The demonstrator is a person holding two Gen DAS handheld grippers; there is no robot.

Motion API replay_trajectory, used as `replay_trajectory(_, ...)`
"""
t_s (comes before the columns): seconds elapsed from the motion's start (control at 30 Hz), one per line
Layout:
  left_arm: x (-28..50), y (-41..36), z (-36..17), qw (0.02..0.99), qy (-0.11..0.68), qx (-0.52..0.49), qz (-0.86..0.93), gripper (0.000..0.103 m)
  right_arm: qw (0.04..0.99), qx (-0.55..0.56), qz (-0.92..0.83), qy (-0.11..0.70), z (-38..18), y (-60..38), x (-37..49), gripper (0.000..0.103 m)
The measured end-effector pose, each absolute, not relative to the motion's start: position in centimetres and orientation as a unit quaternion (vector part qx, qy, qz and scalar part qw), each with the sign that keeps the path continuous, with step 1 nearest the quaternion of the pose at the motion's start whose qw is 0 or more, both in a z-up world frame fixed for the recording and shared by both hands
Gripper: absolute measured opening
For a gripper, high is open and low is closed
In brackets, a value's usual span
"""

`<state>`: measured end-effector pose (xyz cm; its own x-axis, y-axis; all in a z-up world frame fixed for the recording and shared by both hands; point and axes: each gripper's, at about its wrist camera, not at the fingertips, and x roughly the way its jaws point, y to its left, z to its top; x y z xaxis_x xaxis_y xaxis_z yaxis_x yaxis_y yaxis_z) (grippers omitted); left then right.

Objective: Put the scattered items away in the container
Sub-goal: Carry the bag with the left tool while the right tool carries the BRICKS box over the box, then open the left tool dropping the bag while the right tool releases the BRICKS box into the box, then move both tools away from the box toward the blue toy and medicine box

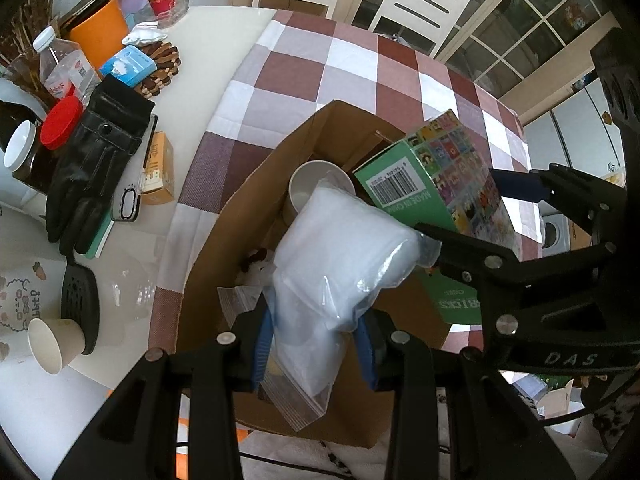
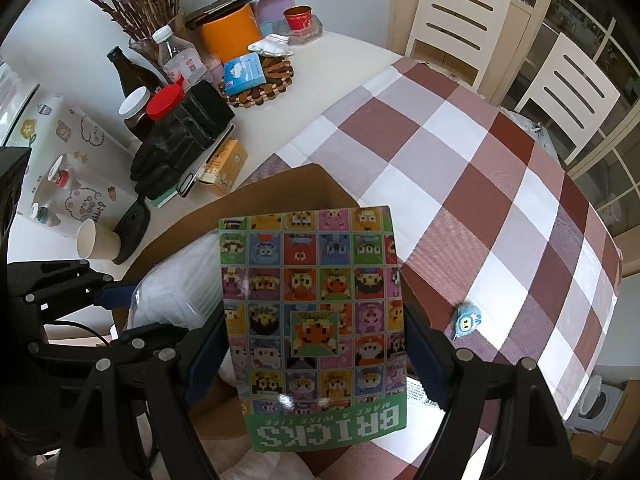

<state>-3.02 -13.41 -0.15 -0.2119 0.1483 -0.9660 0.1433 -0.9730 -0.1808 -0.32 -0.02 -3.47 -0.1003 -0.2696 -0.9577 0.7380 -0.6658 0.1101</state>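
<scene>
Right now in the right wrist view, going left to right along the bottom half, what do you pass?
Paper cup → black spatula → clear plastic bag → bricks box held in the right claw → small blue toy on the checked tablecloth.

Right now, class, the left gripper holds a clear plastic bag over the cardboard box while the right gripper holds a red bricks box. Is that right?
Not quite. The bricks box is green, not red, as the right wrist view shows. The rest stands: left gripper holds the clear plastic bag over the cardboard box; right gripper holds the bricks box.
</scene>
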Motion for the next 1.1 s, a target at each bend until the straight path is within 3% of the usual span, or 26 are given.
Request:
replay_trajectory(0.37,-3.3,-13.5,-0.5,0.001,-0.114,-0.633,0.766,0.038,0.35,0.575,-0.71,0.206,-3.9,-0.4,-0.5,0.084)
replay_trajectory(0.47,-3.4,-13.6,-0.7,0.002,-0.115,-0.635,0.764,0.045,0.351,0.577,-0.708,0.206,-4.0,-0.5,-0.6,0.084)
replay_trajectory(0.63,-3.4,-13.3,-0.5,0.006,-0.107,-0.634,0.766,0.069,0.351,0.586,-0.701,0.203,-4.2,-0.5,-0.5,0.084)
replay_trajectory(1.1,-3.2,-12.8,-0.1,0.004,-0.097,-0.634,0.767,0.07,0.332,0.585,-0.716,0.189,-3.1,1.0,-1.1,0.084)
